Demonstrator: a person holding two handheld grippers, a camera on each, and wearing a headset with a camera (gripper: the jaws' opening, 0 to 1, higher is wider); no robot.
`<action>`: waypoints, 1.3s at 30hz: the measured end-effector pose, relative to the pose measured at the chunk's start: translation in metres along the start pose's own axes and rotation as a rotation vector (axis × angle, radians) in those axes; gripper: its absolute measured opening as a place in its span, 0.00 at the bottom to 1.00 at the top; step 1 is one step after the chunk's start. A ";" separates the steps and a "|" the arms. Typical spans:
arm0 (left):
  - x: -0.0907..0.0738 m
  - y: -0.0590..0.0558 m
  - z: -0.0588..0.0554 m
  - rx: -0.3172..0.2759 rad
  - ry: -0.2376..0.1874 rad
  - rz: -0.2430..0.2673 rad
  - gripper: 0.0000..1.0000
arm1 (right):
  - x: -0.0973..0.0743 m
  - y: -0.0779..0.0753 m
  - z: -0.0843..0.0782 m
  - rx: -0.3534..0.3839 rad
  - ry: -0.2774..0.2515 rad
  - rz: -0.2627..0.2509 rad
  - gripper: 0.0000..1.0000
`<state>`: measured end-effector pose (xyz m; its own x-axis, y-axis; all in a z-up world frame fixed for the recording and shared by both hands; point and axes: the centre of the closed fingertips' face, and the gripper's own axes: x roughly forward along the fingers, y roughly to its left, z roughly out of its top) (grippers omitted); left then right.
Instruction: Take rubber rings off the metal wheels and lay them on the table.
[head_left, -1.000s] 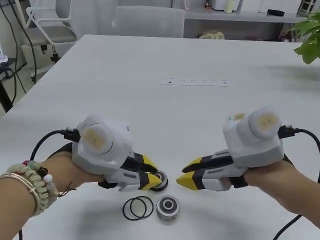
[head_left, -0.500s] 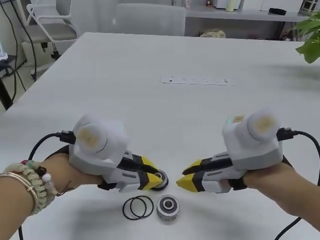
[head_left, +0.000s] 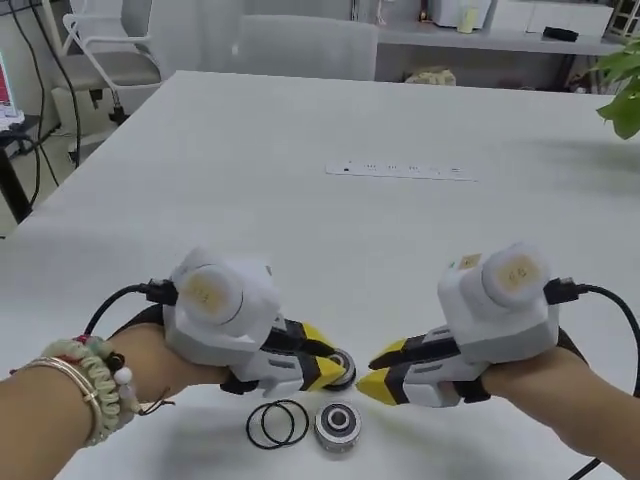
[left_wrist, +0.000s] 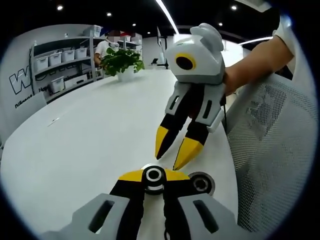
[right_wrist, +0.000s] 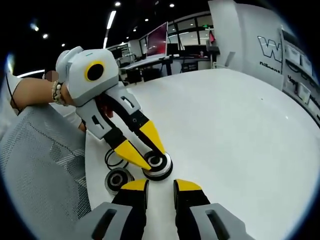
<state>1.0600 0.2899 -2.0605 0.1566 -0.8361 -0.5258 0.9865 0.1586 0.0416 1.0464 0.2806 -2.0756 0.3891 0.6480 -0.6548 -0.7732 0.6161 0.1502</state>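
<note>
A: Scene, big to small?

B: A white table (head_left: 300, 150) is being worked over. The left gripper (head_left: 330, 362) is being clamped on a metal wheel (head_left: 345, 368), low over the near part of the table; whether it is touching cannot be told. The right gripper (head_left: 378, 368) is being pointed at that wheel, jaws parted narrowly, nothing being gripped. A second wheel (head_left: 337, 424) is lying flat on the table, with two rubber rings (head_left: 277, 424) just beside it, overlapping.

A: Ring on the held wheel?

B: Too small to tell.

A: Risks?

B: Judged only: the wheel is being pinched by narrow tips, so if a ring is pulled sideways, the wheel could be twisted out and dropped onto the second wheel or the rings. A thin ring could also be missed by the right tips, or snapped loose and flung off the table.

A: Writing?

B: A big "W" is being shown on the wall (left_wrist: 20, 80) in both gripper views. The rest is being cut off, and the smaller line under it is unreadable. Print on the label strip (head_left: 400, 171) is too small to be read.
</note>
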 end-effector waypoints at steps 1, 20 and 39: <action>0.000 0.000 0.000 0.000 -0.002 -0.001 0.08 | 0.001 0.000 0.000 0.003 -0.001 -0.001 0.19; 0.001 -0.001 0.001 -0.015 -0.027 0.000 0.08 | 0.007 0.003 0.002 -0.010 -0.032 0.010 0.16; 0.002 0.000 0.002 -0.018 -0.028 0.009 0.07 | -0.001 -0.017 0.002 0.145 -0.043 -0.055 0.00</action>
<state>1.0603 0.2874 -2.0599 0.1668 -0.8488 -0.5017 0.9840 0.1755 0.0303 1.0598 0.2700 -2.0762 0.4521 0.6282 -0.6332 -0.6709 0.7073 0.2228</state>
